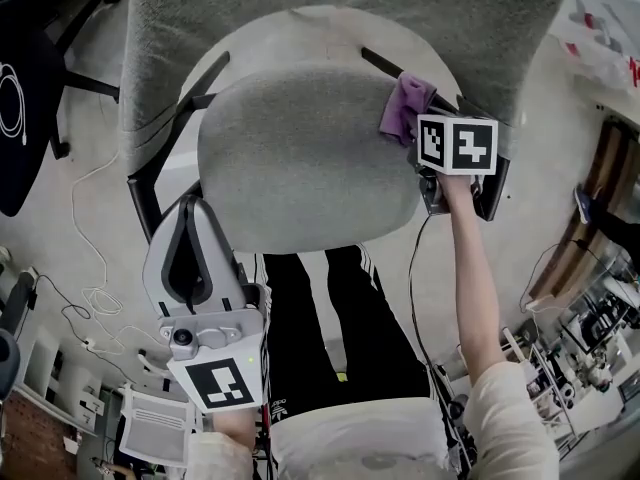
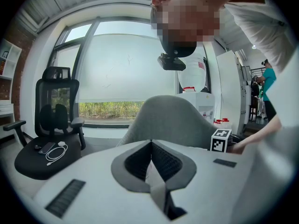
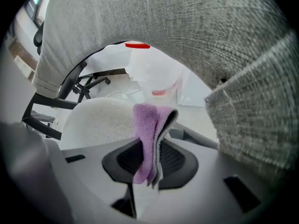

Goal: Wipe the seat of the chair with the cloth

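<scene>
1. The right gripper [image 3: 152,167] is clenched on the purple cloth [image 3: 148,136]. The folded cloth stands up out of the closed jaws, grey edge on its right side.
2. From the head view, the cloth [image 1: 405,108] sits at the far right rim of the chair seat [image 1: 300,158], just beside a dark armrest bar [image 1: 385,66]. I cannot tell whether it presses on the fabric.
3. The marker cube [image 1: 457,145] sits on the near side of the cloth. The person's bare right forearm [image 1: 472,268] runs from it toward the near edge.
4. The left gripper [image 2: 150,143] has its jaws closed together with nothing between them.
5. It is held off the near left corner of the seat, apart from the fabric, tips pointing far. Its own marker cube [image 1: 220,383] is at the near end.
6. The seat is grey fabric, rounded, and its grey backrest [image 1: 330,13] rises at the far side.
7. The person's legs [image 1: 330,318], in black trousers with white stripes, stand against the near edge of the seat.
8. A black office chair [image 2: 51,125] stands far left, well apart, with a white cable and a dark flat item on its seat.
9. A loose white cable [image 1: 95,268] lies on the floor to the left.
</scene>
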`<state>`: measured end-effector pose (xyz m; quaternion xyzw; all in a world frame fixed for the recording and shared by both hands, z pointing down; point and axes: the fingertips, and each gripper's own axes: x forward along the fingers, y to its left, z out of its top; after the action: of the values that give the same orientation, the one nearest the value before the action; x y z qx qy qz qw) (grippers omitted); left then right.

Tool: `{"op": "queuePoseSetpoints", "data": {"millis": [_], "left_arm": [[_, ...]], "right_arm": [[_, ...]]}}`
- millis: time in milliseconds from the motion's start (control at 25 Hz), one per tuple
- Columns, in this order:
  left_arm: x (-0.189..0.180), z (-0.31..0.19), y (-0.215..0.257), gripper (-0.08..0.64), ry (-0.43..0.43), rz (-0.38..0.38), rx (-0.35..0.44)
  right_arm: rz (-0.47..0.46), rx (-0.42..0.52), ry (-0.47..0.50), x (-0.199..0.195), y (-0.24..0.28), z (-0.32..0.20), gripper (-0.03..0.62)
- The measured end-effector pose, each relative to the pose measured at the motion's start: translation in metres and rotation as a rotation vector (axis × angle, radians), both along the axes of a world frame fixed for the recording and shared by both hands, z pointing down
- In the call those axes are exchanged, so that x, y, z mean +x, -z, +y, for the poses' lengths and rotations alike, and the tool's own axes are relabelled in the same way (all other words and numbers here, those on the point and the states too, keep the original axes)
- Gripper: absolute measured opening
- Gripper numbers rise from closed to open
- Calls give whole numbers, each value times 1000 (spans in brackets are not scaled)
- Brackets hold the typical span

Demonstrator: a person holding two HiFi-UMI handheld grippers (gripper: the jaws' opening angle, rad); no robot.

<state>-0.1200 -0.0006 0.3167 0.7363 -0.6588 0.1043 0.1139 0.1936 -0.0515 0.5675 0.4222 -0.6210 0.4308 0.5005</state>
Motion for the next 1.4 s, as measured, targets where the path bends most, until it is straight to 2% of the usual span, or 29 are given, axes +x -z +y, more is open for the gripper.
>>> {"op": "queuePoseSetpoints", "data": {"millis": [200, 360, 440, 600, 720, 880, 1040, 1120, 1280, 1400], "left_arm": [[1, 0, 1, 12, 3, 2, 1], [-1, 3, 0, 12, 1, 0, 3], [-4, 4, 0, 12, 6, -4, 3], [-10, 6, 1, 12, 25, -9, 5], [-18, 6, 6, 12, 51, -19, 24], [-30, 9, 14, 12, 85, -42, 50], [-43, 15, 14, 12, 111, -58, 48], [-48, 19, 12, 12, 118, -62, 39], [-53, 24, 8, 12, 122, -61, 33], [-55, 27, 5, 12, 124, -53, 25]], "right_arm": [[-2, 14, -16, 0, 5, -1, 87], [-30, 93, -6, -12, 35, -5, 86], [-81, 124, -3, -27, 53, -3, 86], [-253, 127, -3, -81, 75, 10, 87], [-377, 74, 41, -138, 72, 31, 87], [-523, -72, 163, -227, 53, 80, 87], [-586, -191, 268, -297, 28, 125, 87], [-595, -223, 272, -317, 16, 136, 87], [-615, -303, 219, -341, 0, 148, 87], [-597, -296, 234, -345, -6, 152, 87]]}}
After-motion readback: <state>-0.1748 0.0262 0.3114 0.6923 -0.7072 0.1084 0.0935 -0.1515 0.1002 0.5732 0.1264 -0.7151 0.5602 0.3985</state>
